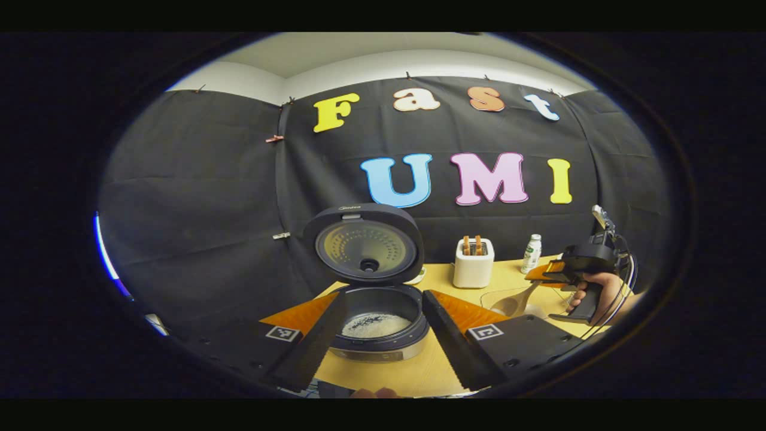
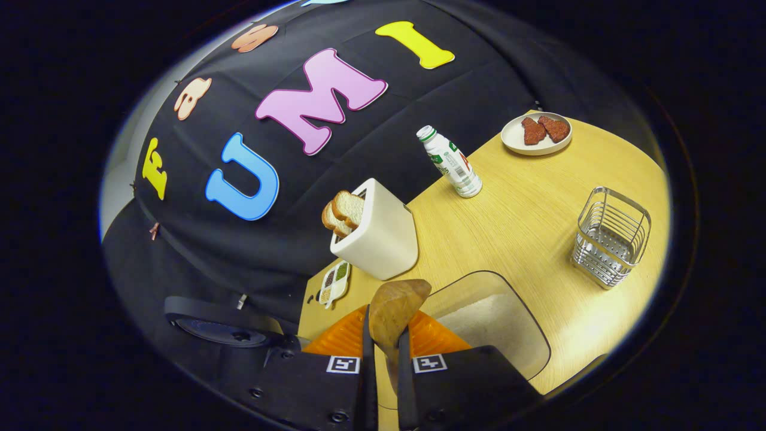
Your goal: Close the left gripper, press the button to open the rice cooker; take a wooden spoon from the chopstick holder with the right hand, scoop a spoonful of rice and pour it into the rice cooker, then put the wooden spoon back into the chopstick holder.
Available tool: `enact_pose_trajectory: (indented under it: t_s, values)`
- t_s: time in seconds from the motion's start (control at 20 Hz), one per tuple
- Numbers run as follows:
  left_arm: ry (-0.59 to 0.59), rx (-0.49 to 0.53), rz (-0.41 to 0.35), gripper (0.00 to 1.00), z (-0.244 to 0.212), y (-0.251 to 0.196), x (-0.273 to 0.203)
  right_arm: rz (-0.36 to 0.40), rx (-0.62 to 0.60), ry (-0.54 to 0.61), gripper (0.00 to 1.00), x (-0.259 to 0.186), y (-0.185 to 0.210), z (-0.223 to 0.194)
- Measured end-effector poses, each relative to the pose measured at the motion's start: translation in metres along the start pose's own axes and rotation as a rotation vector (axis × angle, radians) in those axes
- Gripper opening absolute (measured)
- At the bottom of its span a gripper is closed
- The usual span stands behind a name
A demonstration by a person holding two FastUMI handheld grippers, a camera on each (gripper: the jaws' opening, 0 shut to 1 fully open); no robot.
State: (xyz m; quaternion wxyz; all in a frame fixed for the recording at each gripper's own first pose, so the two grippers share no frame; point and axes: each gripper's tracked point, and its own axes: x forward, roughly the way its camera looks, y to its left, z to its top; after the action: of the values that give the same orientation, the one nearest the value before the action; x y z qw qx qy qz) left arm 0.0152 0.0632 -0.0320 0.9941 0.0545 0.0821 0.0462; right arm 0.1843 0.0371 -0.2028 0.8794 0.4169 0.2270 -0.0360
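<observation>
The rice cooker (image 1: 376, 335) stands with its lid (image 1: 364, 245) raised, and white rice lies in its pot. My left gripper (image 1: 383, 359) is open, its fingers spread to either side of the pot in front of it. In the left gripper view, a hand (image 1: 605, 294) holds my right gripper (image 1: 541, 274) to the right of the cooker. My right gripper (image 2: 386, 359) is shut on the handle of the wooden spoon (image 2: 395, 308), whose bowl hangs over the clear rice container (image 2: 491, 323). The wire chopstick holder (image 2: 610, 236) stands to the right.
A white toaster (image 2: 377, 236) with bread slices stands behind the rice container, a small sectioned dish (image 2: 334, 283) beside it. A white bottle (image 2: 453, 163) and a plate (image 2: 513, 139) with red pieces sit farther back on the wooden table (image 2: 526, 221). The cooker lid (image 2: 218, 326) is at lower left.
</observation>
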Motion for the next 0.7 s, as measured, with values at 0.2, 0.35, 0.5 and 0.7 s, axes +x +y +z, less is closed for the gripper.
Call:
enact_pose_trajectory:
  t_s: [0.2,0.35,0.5,0.7]
  values:
    - [0.002,-0.012,0.004,0.88,-0.002,0.000,0.000,0.066,0.038,-0.021,0.17,-0.010,0.037,0.014]
    - [-0.011,-0.011,0.016,0.92,0.003,0.005,-0.002,0.118,0.034,-0.021,0.17,-0.016,0.070,0.017]
    - [-0.010,-0.030,0.028,0.89,0.000,0.010,-0.005,0.170,0.012,0.003,0.17,-0.019,0.103,0.008]
    - [-0.010,-0.054,0.055,0.89,-0.002,0.020,-0.007,0.222,-0.030,0.044,0.17,-0.018,0.140,-0.012]
